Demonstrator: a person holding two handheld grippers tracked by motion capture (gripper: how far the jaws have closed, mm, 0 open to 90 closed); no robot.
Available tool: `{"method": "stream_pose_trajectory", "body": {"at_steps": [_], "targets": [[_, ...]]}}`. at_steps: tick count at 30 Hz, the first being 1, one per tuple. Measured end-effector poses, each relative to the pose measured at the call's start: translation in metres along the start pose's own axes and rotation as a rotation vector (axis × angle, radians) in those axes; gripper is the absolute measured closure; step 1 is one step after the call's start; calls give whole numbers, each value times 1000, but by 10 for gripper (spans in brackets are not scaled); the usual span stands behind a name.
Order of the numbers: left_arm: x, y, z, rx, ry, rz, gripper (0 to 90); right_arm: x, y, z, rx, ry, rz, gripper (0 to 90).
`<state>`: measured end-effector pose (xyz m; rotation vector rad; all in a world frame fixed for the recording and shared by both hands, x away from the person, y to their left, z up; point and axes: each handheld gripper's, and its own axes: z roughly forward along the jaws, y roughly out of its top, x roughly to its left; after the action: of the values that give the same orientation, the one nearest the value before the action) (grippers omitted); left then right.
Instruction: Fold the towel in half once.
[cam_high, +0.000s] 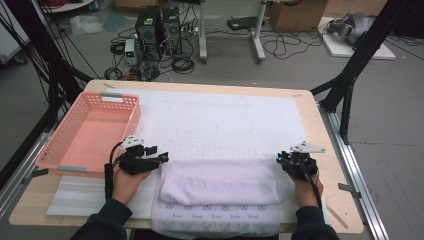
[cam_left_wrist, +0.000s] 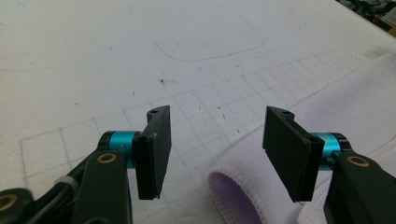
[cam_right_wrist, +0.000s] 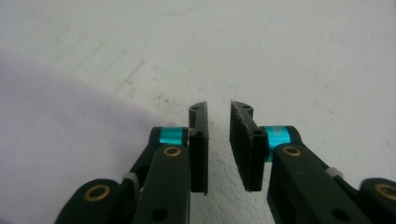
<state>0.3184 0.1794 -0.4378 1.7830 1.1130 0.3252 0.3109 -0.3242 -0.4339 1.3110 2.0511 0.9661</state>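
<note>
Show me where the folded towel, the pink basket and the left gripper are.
folded towel (cam_high: 220, 181), high view, middle of its top layer.
pink basket (cam_high: 126, 125), high view, on its right side wall.
left gripper (cam_left_wrist: 217, 140), left gripper view, midway between its open fingers.

We see a table with a mat spread over most of its top. On the mat's near part lies a folded towel, its near edge hanging just over the table's near side. To the left of the towel, on the table's left part, stands a basket, overlapping the mat's left edge. The left gripper sits between basket and towel, just at the towel's far left corner; in the left gripper view that corner lies between the 2 jaws. The right gripper sits at the towel's far right corner, and in the right gripper view the towel lies left of the jaws. Behind the table, on the floor, stand 2 computer towers.
</note>
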Motion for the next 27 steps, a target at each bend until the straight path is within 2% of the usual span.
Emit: {"method": "stream_pose_trajectory", "body": {"at_steps": [2, 4, 6, 7, 9, 11, 12, 15, 18, 19, 21, 22, 24, 27], "targets": [[0, 0, 2, 6, -1, 1, 424, -5, -1, -4, -39, 31, 35, 712], [1, -1, 4, 21, 0, 4, 424, -7, -3, -3, -53, 85, 57, 658], [0, -2, 8, 43, -7, 7, 425, -4, -4, 2, -35, 165, 68, 594], [0, -3, 9, 57, -10, 11, 426, -1, -5, 5, -20, 188, 61, 579], [-1, -5, 12, 85, -18, 18, 427, 5, -6, 12, 22, 196, 22, 533], [-2, -7, 14, 107, -33, 32, 436, 10, -7, 17, 52, 212, 3, 517], [-3, -7, 15, 120, -47, 38, 451, 11, -7, 17, 48, 204, -8, 516], [-4, -9, 15, 128, -68, 50, 474, 10, -7, 17, 51, 211, 4, 523], [-4, -9, 13, 130, -40, 87, 558, 10, -7, 17, 49, 202, -7, 548], [-4, -9, 13, 133, -27, 104, 621, 10, -7, 17, 48, 201, -10, 565], [-3, -9, 13, 140, -36, 112, 755, 10, -7, 17, 50, 207, -6, 605], [-4, -9, 13, 136, -45, 113, 820, 10, -7, 16, 55, 214, -3, 647], [-4, -9, 13, 130, -43, 119, 851, 11, -6, 16, 63, 250, -8, 821], [0, -4, 14, 99, -16, 102, 861, 17, -2, 15, 77, 240, -99, 855]]}}
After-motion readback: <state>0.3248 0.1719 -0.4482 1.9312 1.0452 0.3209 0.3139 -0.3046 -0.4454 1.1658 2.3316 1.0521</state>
